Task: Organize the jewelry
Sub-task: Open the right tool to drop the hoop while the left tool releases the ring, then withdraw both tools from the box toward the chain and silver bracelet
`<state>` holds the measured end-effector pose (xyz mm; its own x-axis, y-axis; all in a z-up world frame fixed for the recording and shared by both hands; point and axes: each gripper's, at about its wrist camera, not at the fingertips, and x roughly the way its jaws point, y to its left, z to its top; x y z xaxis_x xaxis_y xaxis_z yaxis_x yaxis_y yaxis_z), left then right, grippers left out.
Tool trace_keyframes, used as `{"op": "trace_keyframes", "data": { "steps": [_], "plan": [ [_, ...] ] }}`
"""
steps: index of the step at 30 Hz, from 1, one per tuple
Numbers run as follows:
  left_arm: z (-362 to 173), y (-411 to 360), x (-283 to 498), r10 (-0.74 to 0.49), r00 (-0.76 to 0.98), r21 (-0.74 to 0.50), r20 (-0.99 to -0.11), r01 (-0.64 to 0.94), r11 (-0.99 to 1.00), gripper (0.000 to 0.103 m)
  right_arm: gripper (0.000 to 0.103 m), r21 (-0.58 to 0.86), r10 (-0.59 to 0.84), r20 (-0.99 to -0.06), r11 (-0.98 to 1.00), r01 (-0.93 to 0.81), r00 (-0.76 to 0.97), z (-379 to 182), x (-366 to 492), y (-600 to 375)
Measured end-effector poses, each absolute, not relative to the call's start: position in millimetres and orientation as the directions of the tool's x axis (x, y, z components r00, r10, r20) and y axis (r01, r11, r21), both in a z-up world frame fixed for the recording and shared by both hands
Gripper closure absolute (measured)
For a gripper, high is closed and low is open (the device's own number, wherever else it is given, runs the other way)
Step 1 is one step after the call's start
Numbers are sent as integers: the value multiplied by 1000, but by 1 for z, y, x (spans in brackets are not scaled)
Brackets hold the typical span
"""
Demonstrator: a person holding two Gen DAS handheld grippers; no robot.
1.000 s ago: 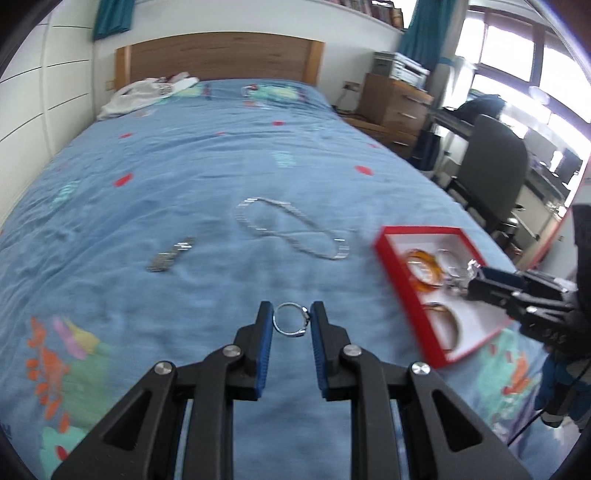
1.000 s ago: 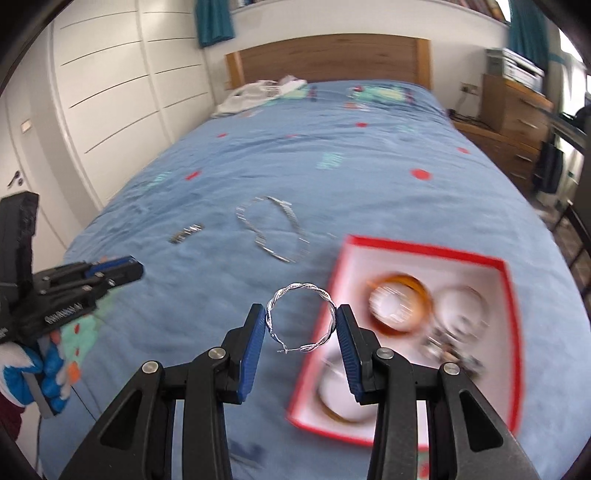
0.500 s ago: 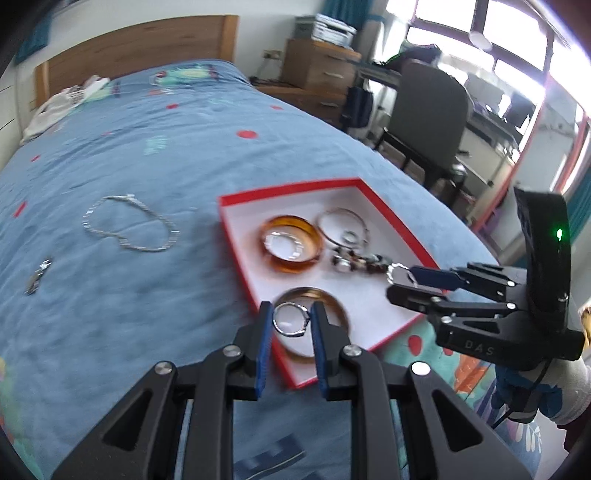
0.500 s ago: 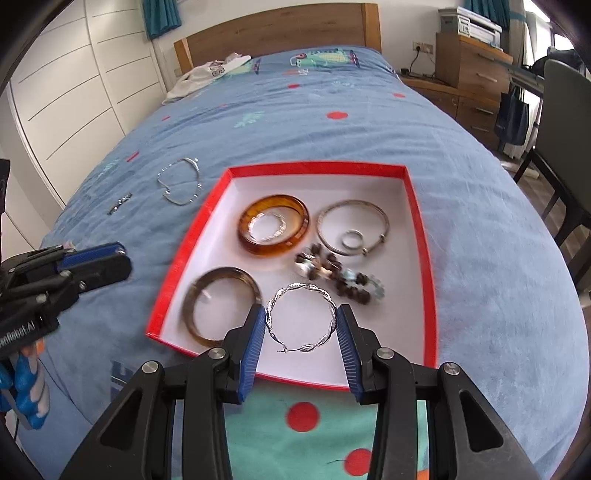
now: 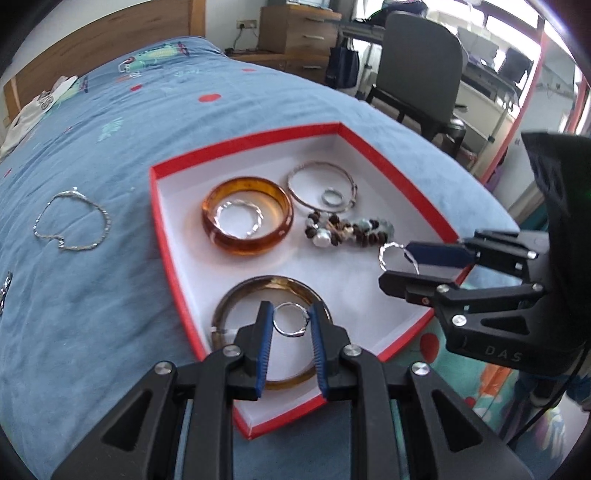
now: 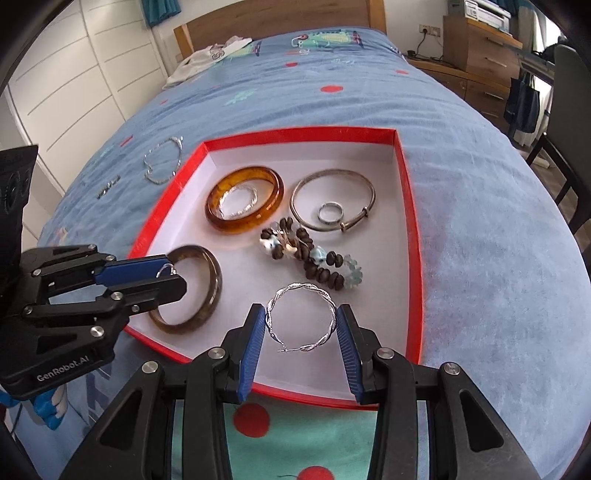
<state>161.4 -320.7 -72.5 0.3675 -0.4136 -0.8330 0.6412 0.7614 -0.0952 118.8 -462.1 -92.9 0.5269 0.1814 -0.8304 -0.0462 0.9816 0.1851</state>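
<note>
A red box with a white inside [image 5: 168, 236] [image 6: 410, 206] lies on the blue bedspread. It holds an amber bangle [image 5: 247, 216] [image 6: 245, 203], a brown bangle [image 5: 236, 295] [image 6: 210, 280], a thin silver bangle [image 6: 332, 205], a bead bracelet [image 6: 314, 258] and a small ring [image 6: 330, 214]. My left gripper [image 5: 291, 325] is shut on a small silver ring [image 5: 290, 323] above the brown bangle. My right gripper [image 6: 301, 319] is shut on a twisted silver hoop [image 6: 301, 319] over the box's near side.
A silver chain [image 5: 70, 221] [image 6: 162, 162] and a small metal clasp [image 6: 109, 186] lie on the bedspread left of the box. A headboard [image 6: 280, 18] is at the far end. An office chair [image 5: 417, 62] and drawers [image 6: 476, 48] stand to the right.
Both grippers have moved from over the bedspread to over the red box, each still holding its piece. The box now looms larger and closer in both views.
</note>
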Motion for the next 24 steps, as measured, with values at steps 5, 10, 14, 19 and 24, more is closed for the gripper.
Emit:
{"op": "trace_keyframes", "data": {
  "steps": [5,10,14,19,24],
  "plan": [
    [-90,-325,164,-376,349,-66,-859,652,756,84,63,121,161,-850,986,-113,501,-96,120,-455],
    [-95,-326,163,-370,353,-48,-859,665,746,83,64,93,152,-874,984,-149,462,-100,125,-452],
    [-94,-326,165,-377,352,-60,-857,658,750,83,64,86,150,-879,983,-160,453,-101,125,-451],
    [-93,-326,165,-377,350,-62,-858,657,751,83,63,88,151,-879,983,-158,452,-100,126,-451],
    [-89,-328,168,-380,348,-71,-857,651,756,80,62,96,152,-875,985,-144,460,-95,126,-452]
  ]
}}
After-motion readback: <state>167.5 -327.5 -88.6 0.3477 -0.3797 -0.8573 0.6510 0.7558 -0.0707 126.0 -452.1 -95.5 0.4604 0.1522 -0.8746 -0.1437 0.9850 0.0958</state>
